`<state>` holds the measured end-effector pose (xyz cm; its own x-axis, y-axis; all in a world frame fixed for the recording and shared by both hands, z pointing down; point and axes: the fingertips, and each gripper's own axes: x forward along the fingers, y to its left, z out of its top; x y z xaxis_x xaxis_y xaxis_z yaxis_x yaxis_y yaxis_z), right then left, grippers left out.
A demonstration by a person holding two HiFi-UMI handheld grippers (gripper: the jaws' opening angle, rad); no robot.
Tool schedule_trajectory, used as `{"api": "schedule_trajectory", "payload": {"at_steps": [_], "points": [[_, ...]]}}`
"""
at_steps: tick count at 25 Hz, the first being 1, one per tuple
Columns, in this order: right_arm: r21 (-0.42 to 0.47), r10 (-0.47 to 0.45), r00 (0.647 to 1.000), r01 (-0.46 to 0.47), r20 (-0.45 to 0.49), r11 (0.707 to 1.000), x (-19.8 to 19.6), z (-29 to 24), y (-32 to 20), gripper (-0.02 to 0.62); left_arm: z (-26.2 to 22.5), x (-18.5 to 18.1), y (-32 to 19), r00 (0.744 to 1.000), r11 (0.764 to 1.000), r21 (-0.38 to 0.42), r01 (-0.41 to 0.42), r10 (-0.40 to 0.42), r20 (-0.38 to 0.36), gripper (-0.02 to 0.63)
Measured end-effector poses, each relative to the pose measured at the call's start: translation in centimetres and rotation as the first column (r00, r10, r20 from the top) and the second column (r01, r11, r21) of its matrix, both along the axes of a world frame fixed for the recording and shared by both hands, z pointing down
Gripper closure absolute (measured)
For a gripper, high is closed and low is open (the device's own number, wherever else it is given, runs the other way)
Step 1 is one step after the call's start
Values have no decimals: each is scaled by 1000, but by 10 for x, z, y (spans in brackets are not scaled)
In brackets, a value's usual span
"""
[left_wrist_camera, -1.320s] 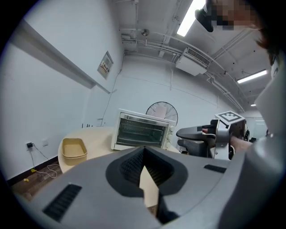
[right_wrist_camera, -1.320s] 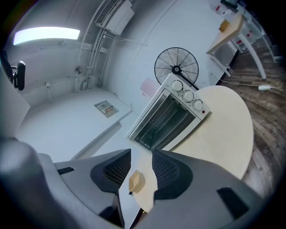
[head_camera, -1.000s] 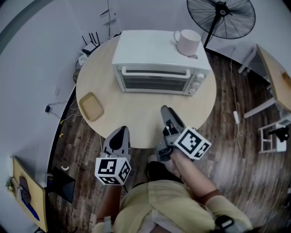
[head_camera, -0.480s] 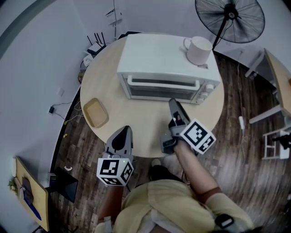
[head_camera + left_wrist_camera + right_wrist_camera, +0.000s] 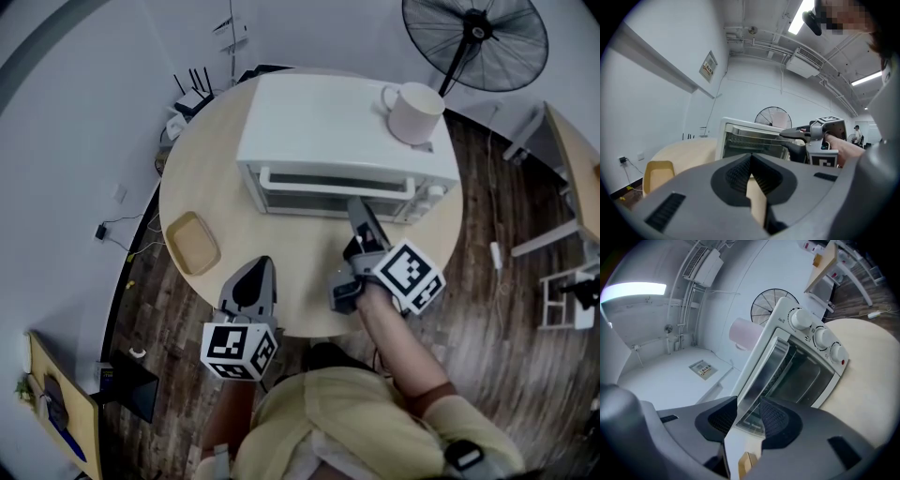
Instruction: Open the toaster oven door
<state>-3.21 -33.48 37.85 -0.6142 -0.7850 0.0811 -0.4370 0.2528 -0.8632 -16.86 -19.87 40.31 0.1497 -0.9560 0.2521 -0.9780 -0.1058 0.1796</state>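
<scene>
Toaster oven [image 5: 328, 122]: white, on the far half of the round table [image 5: 202, 169], front facing the person. Door upright against the oven front. Pink mug [image 5: 415, 112] on the oven roof, right end.

Right gripper [image 5: 747, 413]: reached up to the oven front. Jaws a narrow way apart, one on each side of the white door handle [image 5: 757, 376]. The bar lies along the edge of one pad, and glass shows between the bar and the other pad. Cannot tell whether it is squeezed.

Left gripper [image 5: 750, 164]: over the table's near edge, well apart from the oven. Pads drawn together at the tips, nothing between them.

Three control knobs [image 5: 819, 337] at the oven's right end. The marks round them are too small to read. Wall placard [image 5: 708, 65]: print also illegible. Black-and-white square markers on both cubes.

Small tan tray [image 5: 190, 243] at the table's left edge. Standing fan [image 5: 475, 42] on the floor, far right.
</scene>
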Motion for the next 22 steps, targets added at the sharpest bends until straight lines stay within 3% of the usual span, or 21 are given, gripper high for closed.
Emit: {"api": "schedule_trajectory", "payload": {"at_steps": [10, 22], "points": [[-17, 16, 996, -15, 83, 1000, -5, -2, -17, 453, 7, 2, -29, 999, 999, 0, -35, 35, -5, 606], [-29, 39, 994, -36, 99, 999, -6, -1, -24, 449, 12, 1, -34, 999, 999, -6, -47, 47, 2, 605]]}}
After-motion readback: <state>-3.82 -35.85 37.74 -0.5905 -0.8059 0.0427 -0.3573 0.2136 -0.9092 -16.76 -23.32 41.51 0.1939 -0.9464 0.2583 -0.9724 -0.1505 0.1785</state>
